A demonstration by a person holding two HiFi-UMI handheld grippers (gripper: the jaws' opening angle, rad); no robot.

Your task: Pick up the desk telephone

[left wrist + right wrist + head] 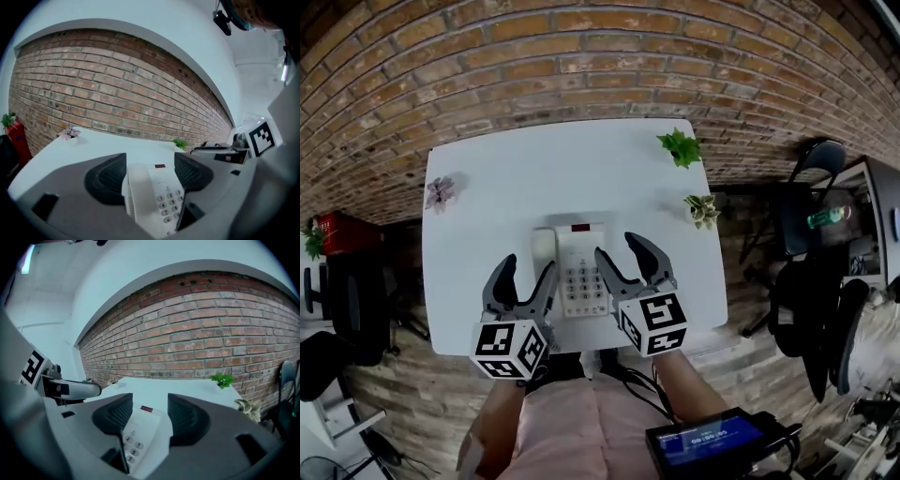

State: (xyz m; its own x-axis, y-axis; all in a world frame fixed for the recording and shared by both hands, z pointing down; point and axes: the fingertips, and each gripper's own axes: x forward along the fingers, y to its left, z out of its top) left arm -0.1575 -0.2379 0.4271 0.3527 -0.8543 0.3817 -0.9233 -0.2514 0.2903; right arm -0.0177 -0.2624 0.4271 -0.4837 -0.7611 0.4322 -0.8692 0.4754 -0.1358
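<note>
Position of the desk telephone (581, 269): flat on the white table (487, 178), close to its near edge, roughly midway across. Handset (544, 255) cradled along the left side, keypad (584, 281) on the right half, small dark red window above.

Left gripper (529, 268): jaws apart, lined up on the handset side at the near-left corner, clamped on nothing. Right gripper (616, 247): jaws apart too, lined up on the right edge by the keypad, likewise gripping nothing. Contact with the casing not clear from any view.

Likely trouble, judged from here:
- loose handset tipping out of its cradle if lifted by the base alone
- smooth casing sliding toward the near edge if nudged by one jaw before the other
- uneven lift from two grips, tilting the set
- keys pressed under a pad

Casing: hard, smooth white plastic, a low wedge-like box with rounded corners. Handset a long rounded bar, keys small and pale. Jaws: curved grey shells with ribbed dark pads. Table top: smooth, plain, rounded at the corners.

Further out, a green plant (680, 147) and a pale-leaved plant (702, 209) by the right edge, a pinkish plant (441, 192) by the left. Beyond, rough red brick wall (581, 56).
</note>
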